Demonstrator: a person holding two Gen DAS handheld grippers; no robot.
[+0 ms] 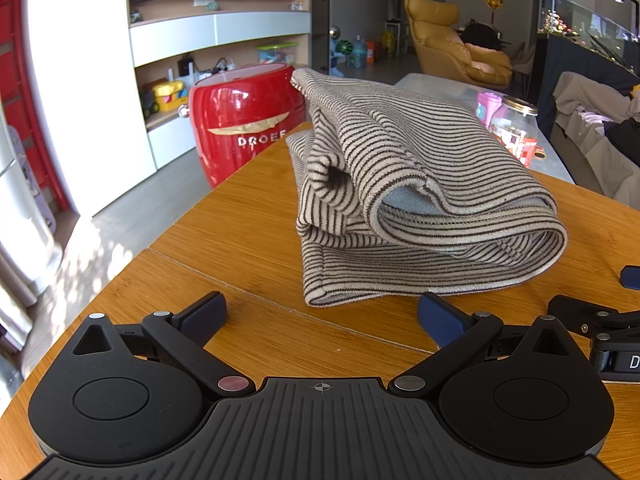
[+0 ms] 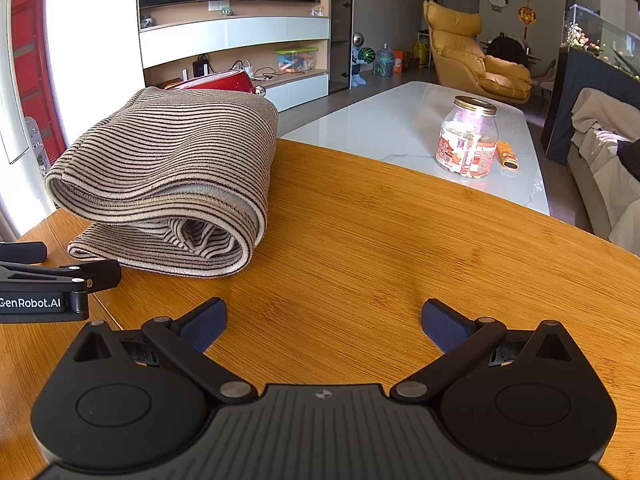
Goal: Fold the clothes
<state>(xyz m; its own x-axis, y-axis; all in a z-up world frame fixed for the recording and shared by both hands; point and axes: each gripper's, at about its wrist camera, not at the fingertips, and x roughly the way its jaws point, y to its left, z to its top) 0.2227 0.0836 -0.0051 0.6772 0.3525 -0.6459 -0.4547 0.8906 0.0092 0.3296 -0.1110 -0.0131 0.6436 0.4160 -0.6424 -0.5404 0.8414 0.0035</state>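
Note:
A beige garment with thin dark stripes (image 1: pixel 404 196) lies folded in a thick bundle on the round wooden table (image 1: pixel 240 216). My left gripper (image 1: pixel 322 316) is open just short of the bundle's near edge, with nothing between its blue pads. In the right wrist view the same garment (image 2: pixel 172 176) sits to the left, its rolled fold facing me. My right gripper (image 2: pixel 324 324) is open over bare wood to the right of the garment and holds nothing. The left gripper's body (image 2: pixel 44 288) shows at that view's left edge, and the right one's (image 1: pixel 600 328) at the left view's right edge.
A red drum-shaped container (image 1: pixel 244 120) stands on the floor beyond the table's far left edge. A white marble coffee table (image 2: pixel 420 136) behind carries a glass jar (image 2: pixel 468 140). A yellow armchair (image 2: pixel 468 52) and a covered sofa (image 2: pixel 604 152) lie farther off.

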